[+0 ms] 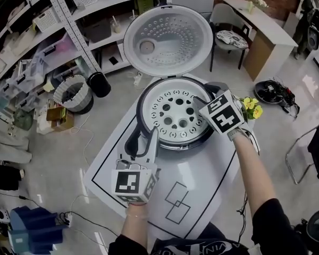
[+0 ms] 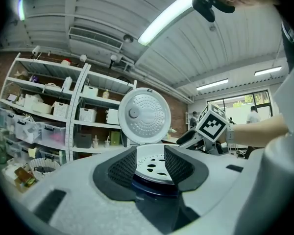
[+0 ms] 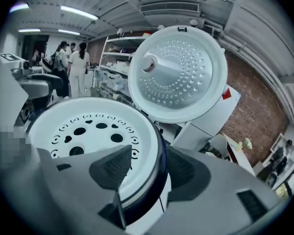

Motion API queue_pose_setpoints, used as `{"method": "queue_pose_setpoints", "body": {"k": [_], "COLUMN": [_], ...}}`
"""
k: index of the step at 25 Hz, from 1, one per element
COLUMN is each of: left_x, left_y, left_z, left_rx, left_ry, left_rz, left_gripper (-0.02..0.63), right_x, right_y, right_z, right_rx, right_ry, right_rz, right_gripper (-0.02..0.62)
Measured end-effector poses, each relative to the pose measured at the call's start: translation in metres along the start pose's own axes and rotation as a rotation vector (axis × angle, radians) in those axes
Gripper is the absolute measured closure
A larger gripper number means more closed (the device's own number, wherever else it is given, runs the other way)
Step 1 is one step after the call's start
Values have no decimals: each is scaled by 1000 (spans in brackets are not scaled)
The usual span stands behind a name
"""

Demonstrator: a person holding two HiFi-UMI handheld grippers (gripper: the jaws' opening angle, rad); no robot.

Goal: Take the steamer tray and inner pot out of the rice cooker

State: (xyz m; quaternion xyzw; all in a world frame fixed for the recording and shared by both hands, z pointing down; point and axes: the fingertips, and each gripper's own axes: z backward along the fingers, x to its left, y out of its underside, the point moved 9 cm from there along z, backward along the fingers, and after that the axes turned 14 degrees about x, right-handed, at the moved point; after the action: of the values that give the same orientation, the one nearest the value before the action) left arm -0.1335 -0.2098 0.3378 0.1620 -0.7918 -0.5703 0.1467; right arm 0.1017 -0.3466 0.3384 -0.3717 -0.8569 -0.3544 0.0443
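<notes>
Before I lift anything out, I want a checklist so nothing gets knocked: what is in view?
Round white perforated steamer tray: one, white, seated in the cooker.
White rice cooker with dark rim: one, centre of the table.
Cooker lid: one, white, standing open behind.
Round white table with black outlines: one, under the cooker.
Yellow flowers: one bunch, table's right edge.
Black bin: one, floor, left.
Pale round basket: one, beside the bin.
White metal shelving: one run, back left.
Left gripper: one, grey, jaws open at the cooker's near rim.
Right gripper: one, grey, jaws open astride the cooker's right rim.
</notes>
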Motion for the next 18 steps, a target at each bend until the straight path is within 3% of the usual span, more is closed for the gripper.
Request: {"method": "queue_pose_setpoints", "body": {"k": [3, 5, 10, 18], "left_x": [-4, -6, -11, -4], "left_y": [-2, -2, -5, 1], "left_z": [-5, -7, -18, -8], "left_rx": [4, 10, 24, 31], "left_ry": [5, 9, 15, 0], "left_rz": [3, 5, 12, 25], "left_gripper": [456, 456, 456, 456], "right_x": [-5, -8, -25, -25], "right_y": [-3, -3, -6, -24], "right_z": [-10, -14, -16, -2], "right_rx": [83, 102, 40, -73], "right_ry": [0, -1, -15, 67], "right_rz": [23, 18, -13, 77], "right_gripper": [380, 424, 479, 515]}}
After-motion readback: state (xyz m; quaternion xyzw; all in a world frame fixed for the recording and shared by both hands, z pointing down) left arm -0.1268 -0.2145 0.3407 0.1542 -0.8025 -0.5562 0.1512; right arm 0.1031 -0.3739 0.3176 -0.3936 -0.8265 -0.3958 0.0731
